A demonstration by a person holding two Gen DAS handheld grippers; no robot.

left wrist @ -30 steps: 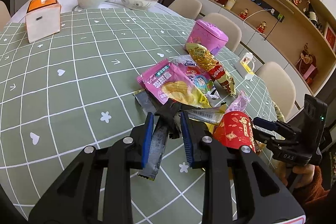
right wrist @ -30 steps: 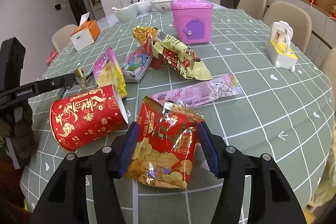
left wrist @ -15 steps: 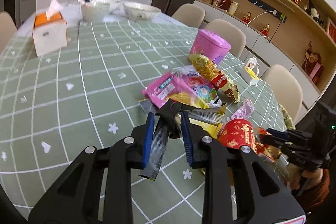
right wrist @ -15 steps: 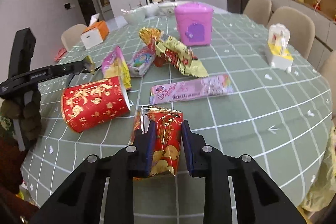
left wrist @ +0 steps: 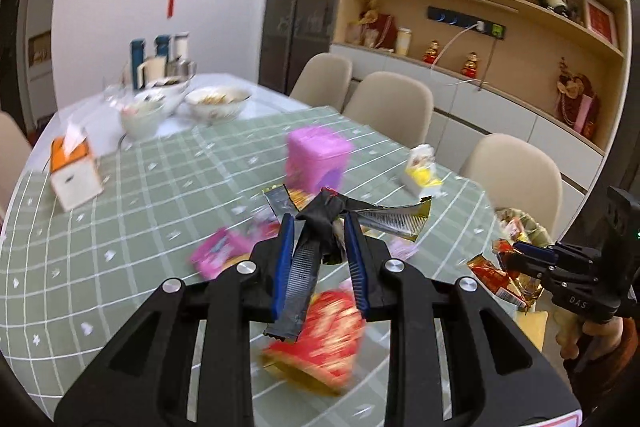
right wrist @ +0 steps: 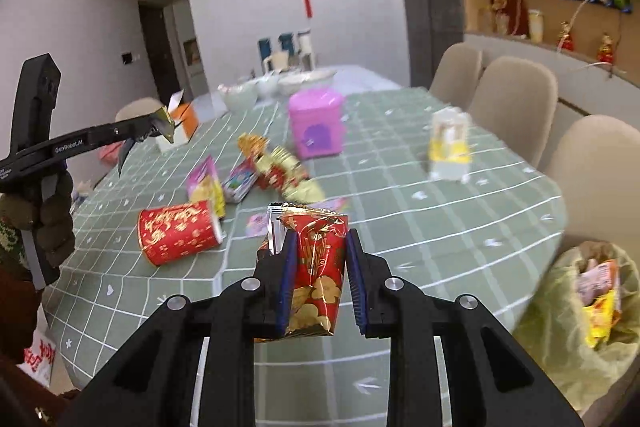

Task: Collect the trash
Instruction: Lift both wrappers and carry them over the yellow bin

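My left gripper (left wrist: 320, 223) is shut on a crumpled black and silver wrapper (left wrist: 316, 243) and holds it well above the green checked table (left wrist: 160, 195). My right gripper (right wrist: 318, 241) is shut on a red and gold snack bag (right wrist: 316, 267), also lifted off the table. A red paper cup (right wrist: 176, 233) lies on its side on the table, with several snack wrappers (right wrist: 276, 171) beyond it. A green trash bag (right wrist: 588, 307) holding wrappers hangs off the table's right edge. The right gripper (left wrist: 516, 253) with its bag shows in the left wrist view, near the trash bag (left wrist: 520, 227).
A pink lidded box (right wrist: 316, 125), a yellow and white holder (right wrist: 448, 143), an orange tissue box (left wrist: 74, 171) and bowls (left wrist: 218, 101) stand on the table. Beige chairs (right wrist: 512, 103) line the right side. A shelf wall (left wrist: 500, 39) is behind.
Both grippers have risen from the table with their trash. The right gripper closed on the red and gold bag, then lifted it toward the trash bag side.
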